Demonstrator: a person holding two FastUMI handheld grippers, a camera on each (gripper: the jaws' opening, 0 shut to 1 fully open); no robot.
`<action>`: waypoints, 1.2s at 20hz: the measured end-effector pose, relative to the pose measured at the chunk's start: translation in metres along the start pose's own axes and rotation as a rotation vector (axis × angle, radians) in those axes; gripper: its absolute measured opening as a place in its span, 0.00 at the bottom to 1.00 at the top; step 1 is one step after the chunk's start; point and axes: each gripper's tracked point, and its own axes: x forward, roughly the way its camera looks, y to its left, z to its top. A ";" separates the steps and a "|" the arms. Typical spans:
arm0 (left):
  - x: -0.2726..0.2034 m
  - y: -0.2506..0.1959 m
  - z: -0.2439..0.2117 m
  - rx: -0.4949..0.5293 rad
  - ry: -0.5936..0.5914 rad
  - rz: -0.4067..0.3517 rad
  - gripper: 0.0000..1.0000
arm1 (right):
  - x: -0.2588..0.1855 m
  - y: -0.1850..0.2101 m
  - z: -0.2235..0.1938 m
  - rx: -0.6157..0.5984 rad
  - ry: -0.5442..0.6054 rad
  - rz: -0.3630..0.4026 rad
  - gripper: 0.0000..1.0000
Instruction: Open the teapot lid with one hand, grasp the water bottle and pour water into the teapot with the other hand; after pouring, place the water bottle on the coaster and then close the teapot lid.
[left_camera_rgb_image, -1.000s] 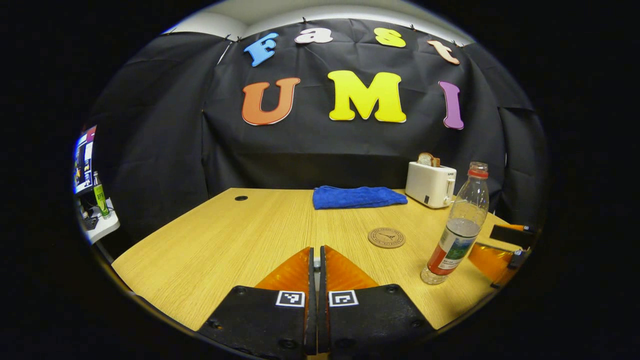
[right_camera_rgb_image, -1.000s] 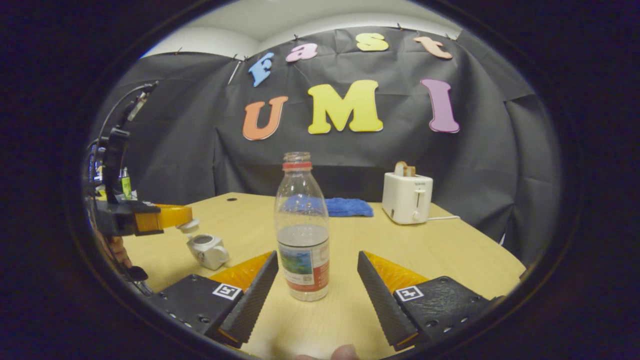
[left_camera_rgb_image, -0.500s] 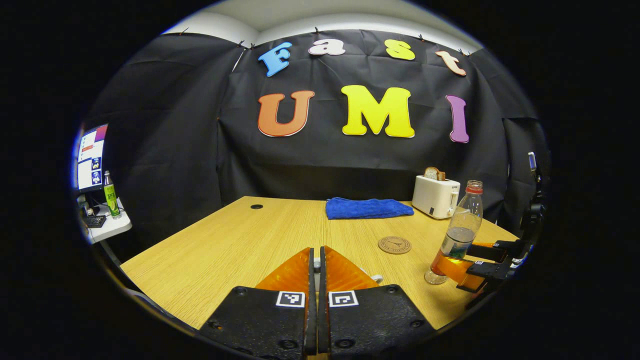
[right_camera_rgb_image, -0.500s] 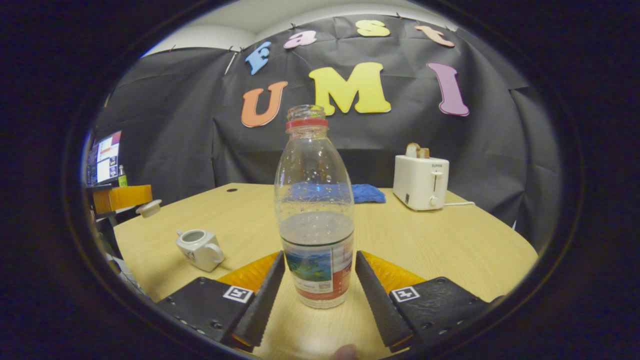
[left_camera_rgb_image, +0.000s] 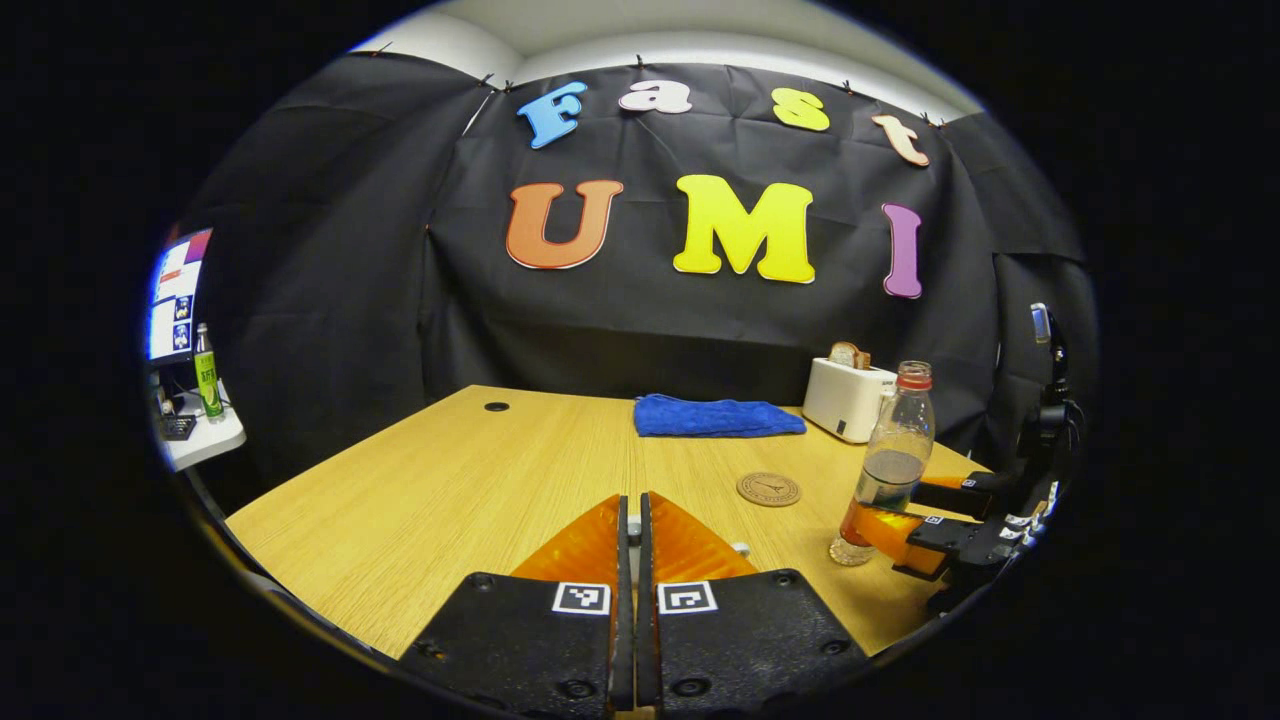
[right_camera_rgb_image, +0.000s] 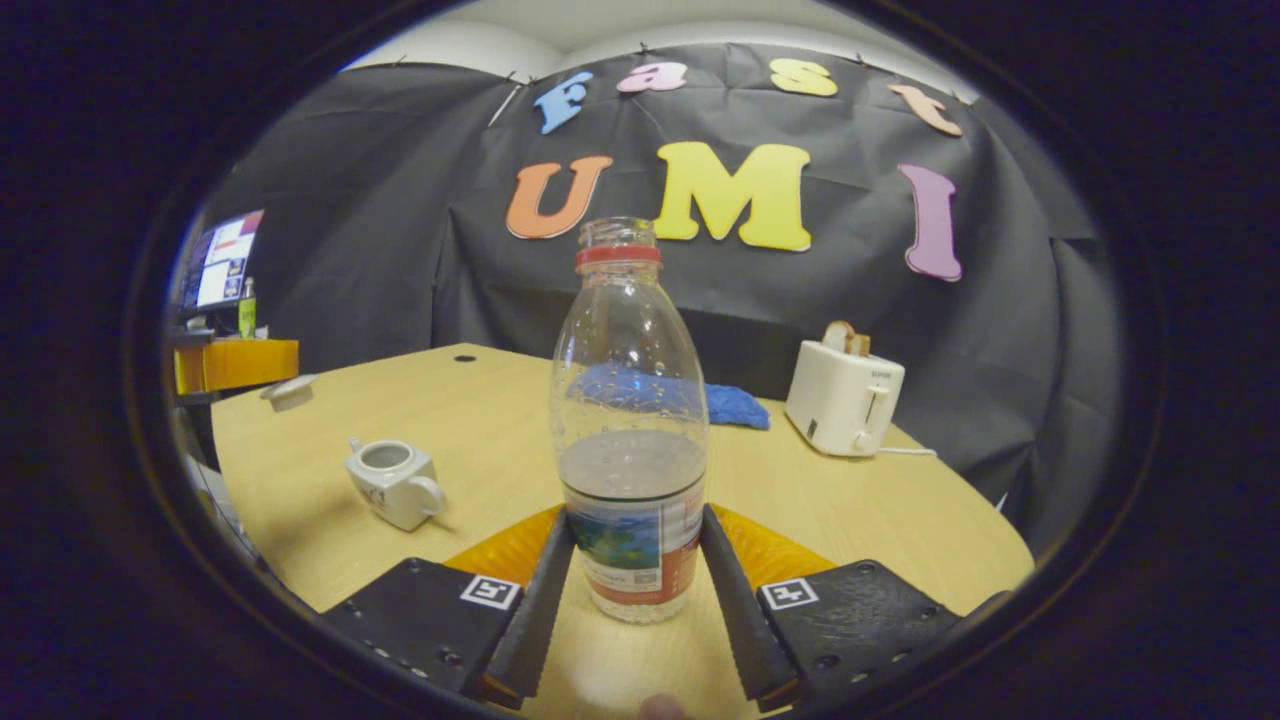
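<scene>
A clear water bottle (right_camera_rgb_image: 630, 420) with a red neck ring and no cap stands on the table, about a third full. My right gripper (right_camera_rgb_image: 635, 515) is shut on its label, one finger pressing each side; the left gripper view has that gripper (left_camera_rgb_image: 885, 518) and the bottle (left_camera_rgb_image: 893, 455) at the far right. The white teapot (right_camera_rgb_image: 393, 483) sits open on the table to the bottle's left. Above and left of it, my left gripper (right_camera_rgb_image: 268, 365) holds the white lid (right_camera_rgb_image: 290, 392) in the air. Its fingers (left_camera_rgb_image: 630, 505) are shut, a sliver of lid (left_camera_rgb_image: 740, 548) beside them. The round coaster (left_camera_rgb_image: 768, 489) lies left of the bottle.
A blue towel (left_camera_rgb_image: 716, 416) lies folded at the back of the wooden table (left_camera_rgb_image: 450, 490). A white toaster (right_camera_rgb_image: 843, 400) with bread in it stands at the back right, its cord trailing right. A side shelf with a screen and a green bottle (left_camera_rgb_image: 206, 378) is off the table's left.
My right gripper has moved in and its fingers have shut on the bottle's label. My left gripper has carried the lid up and away from the teapot.
</scene>
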 end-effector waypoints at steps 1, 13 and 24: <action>-0.003 0.003 0.000 0.004 -0.003 -0.001 0.04 | 0.000 0.001 0.004 -0.057 -0.003 -0.008 0.73; -0.011 0.034 -0.003 0.017 -0.003 0.011 0.03 | 0.027 0.001 0.019 -0.843 0.011 -0.121 0.73; -0.011 0.051 -0.008 0.011 0.002 0.019 0.03 | 0.046 0.007 0.034 -1.241 -0.058 -0.204 0.72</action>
